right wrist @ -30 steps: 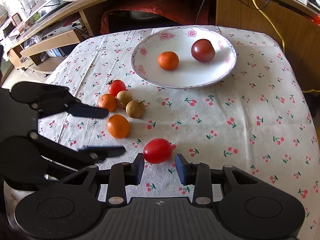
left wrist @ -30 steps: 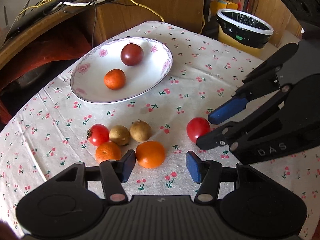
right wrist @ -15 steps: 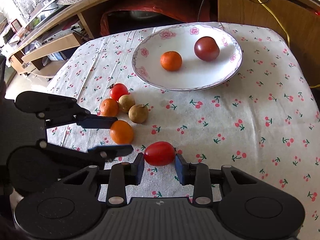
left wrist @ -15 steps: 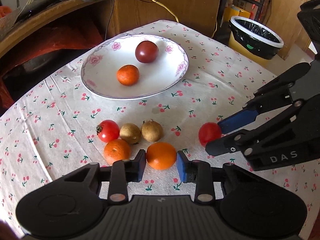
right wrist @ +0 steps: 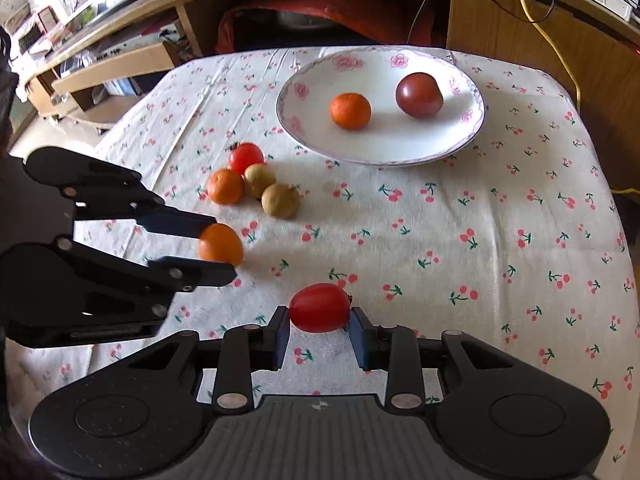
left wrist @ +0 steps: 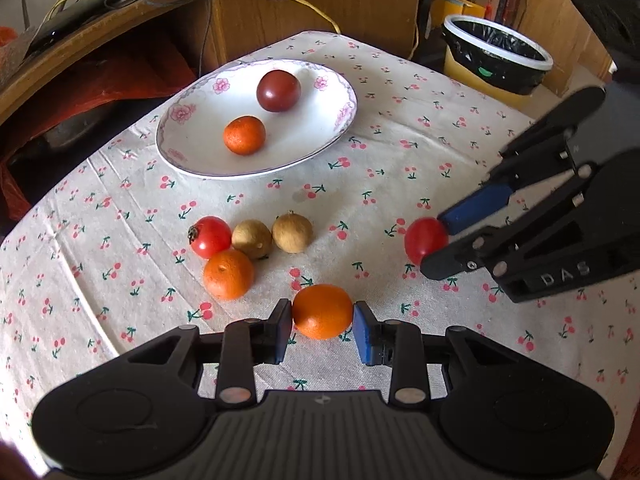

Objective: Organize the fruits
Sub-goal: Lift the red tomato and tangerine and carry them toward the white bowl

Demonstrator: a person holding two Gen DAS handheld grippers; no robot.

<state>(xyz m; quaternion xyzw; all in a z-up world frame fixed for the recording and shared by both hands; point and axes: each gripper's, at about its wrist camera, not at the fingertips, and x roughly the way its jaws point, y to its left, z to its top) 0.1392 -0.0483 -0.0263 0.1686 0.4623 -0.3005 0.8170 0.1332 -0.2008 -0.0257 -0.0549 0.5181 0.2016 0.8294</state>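
Both jaws have just closed: left gripper (left wrist: 322, 321) now clamps an orange (left wrist: 322, 311), right gripper (right wrist: 319, 327) clamps a red tomato (right wrist: 319, 307), both apparently on the worktop (right wrist: 500, 248), seemingly ready for the plate (right wrist: 466, 142) holding 2 fruits.
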